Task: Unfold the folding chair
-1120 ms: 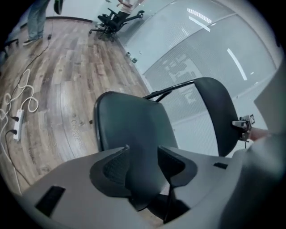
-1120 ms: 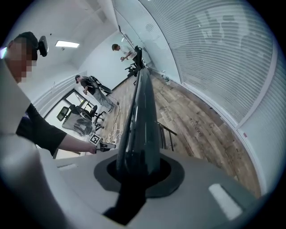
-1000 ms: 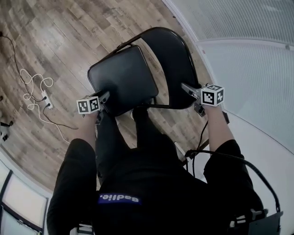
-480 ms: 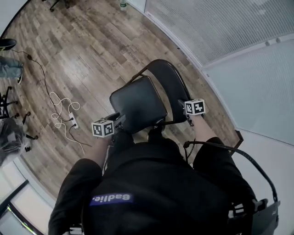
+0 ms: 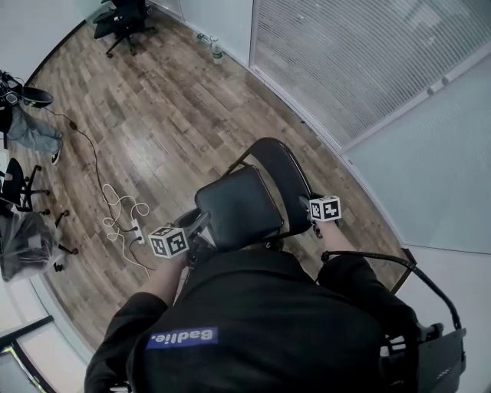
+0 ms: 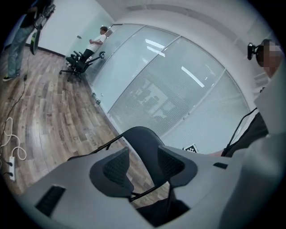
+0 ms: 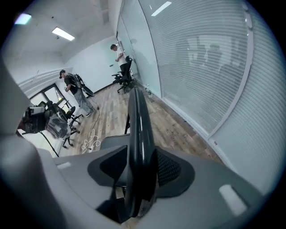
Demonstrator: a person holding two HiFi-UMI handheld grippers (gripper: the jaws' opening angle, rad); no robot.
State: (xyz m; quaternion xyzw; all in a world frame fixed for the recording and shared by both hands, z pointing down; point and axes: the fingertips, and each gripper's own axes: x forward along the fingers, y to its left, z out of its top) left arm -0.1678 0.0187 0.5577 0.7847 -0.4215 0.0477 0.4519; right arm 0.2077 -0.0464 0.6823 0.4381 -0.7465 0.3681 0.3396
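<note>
Office premises. Evidence: glass partition walls (image 5: pixel 360 69) fitted with blinds, wheeled office chairs (image 5: pixel 123 17), wood-plank floor (image 5: pixel 169 115), power strip (image 5: pixel 136 229) with trailing white cable, ceiling strip lights (image 7: pixel 62 33).

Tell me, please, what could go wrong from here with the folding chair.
1. The right gripper's jaws are opening with the backrest between them. Drawn away askew, they might snag it and tip the chair.
2. A white cable and a power strip lie on the floor left of the chair in the head view. A step that way could trip the person.
</note>
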